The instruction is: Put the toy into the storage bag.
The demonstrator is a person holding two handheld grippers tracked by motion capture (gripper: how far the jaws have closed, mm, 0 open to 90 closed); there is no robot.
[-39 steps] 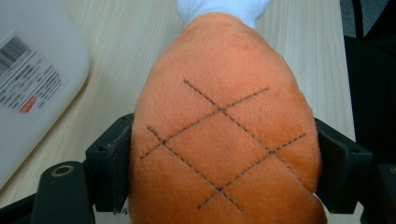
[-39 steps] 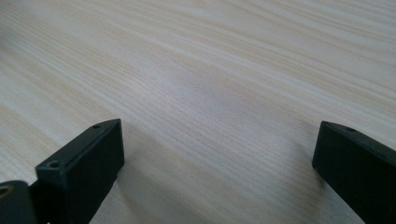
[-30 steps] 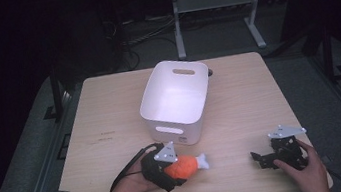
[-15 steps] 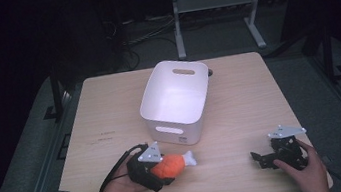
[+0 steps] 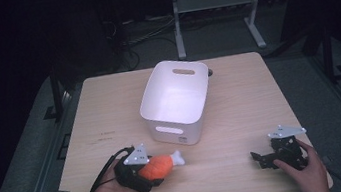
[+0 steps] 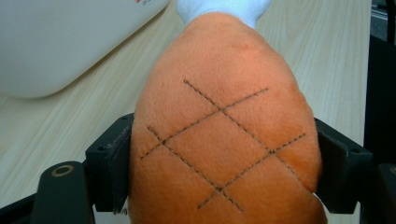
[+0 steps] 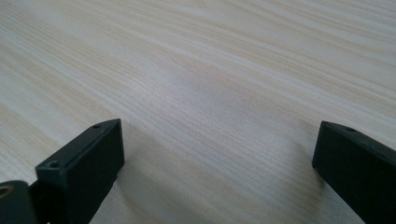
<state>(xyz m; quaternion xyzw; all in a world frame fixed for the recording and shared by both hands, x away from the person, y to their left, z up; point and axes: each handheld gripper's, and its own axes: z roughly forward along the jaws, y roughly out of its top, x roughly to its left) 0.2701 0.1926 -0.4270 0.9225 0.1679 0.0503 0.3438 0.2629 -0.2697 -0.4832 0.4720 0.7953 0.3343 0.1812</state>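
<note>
The white bin (image 5: pixel 175 100) stands bare inside. Just in front of it, the left claw (image 5: pixel 145 174) grips an orange drumstick toy (image 5: pixel 158 166); the right claw (image 5: pixel 264 159) gapes on the tabletop (image 5: pixel 240 101).

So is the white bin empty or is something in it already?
Empty: the white bin shows bare floor inside; the plush drumstick sits outside, clamped in the left hand-held gripper.
</note>
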